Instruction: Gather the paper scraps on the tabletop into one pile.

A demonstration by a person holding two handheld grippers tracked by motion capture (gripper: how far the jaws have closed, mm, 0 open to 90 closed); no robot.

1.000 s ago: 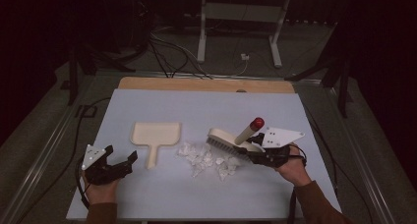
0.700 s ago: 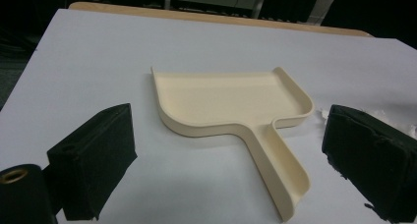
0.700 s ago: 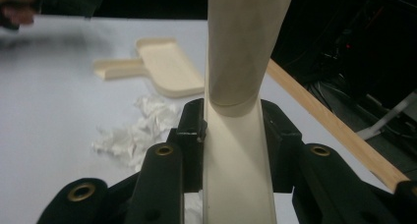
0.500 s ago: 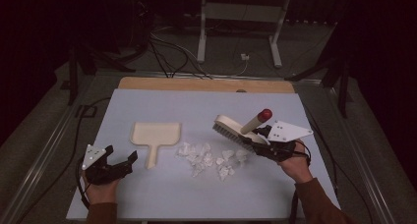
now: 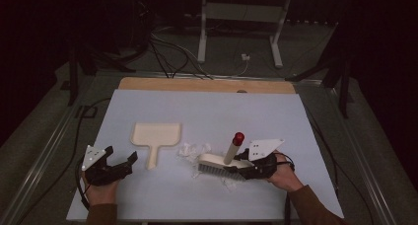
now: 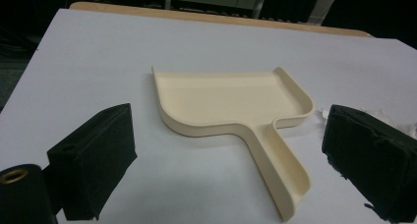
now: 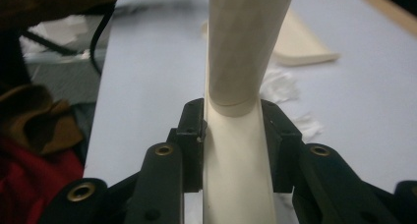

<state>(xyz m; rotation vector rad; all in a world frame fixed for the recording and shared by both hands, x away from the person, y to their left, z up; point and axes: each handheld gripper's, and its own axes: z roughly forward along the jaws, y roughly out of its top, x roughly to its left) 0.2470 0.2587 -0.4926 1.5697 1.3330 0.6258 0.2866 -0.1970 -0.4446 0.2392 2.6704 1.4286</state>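
At the left of the high view, the left gripper (image 5: 132,158) rested low on the pale blue table (image 5: 207,106), its jaws spread wide and holding nothing — the left gripper view showed the two black pads well apart with bare table between them. Just ahead of it lay the cream dustpan (image 5: 156,138), flat on the table, its handle pointing back toward the person and its open mouth facing away; in the left gripper view the dustpan (image 6: 236,116) sat between and beyond the jaws, touching neither. Right of the dustpan handle lay white crumpled paper scraps (image 5: 193,150), near the pan and just beside the brush head. The cream hand brush (image 5: 217,162) had its bristles down on the table among the scraps, its red-tipped handle rising at a tilt. The right gripper (image 5: 245,162) was pinched on the brush — the right gripper view showed both jaws pressed against the cream neck of the brush (image 7: 236,150)
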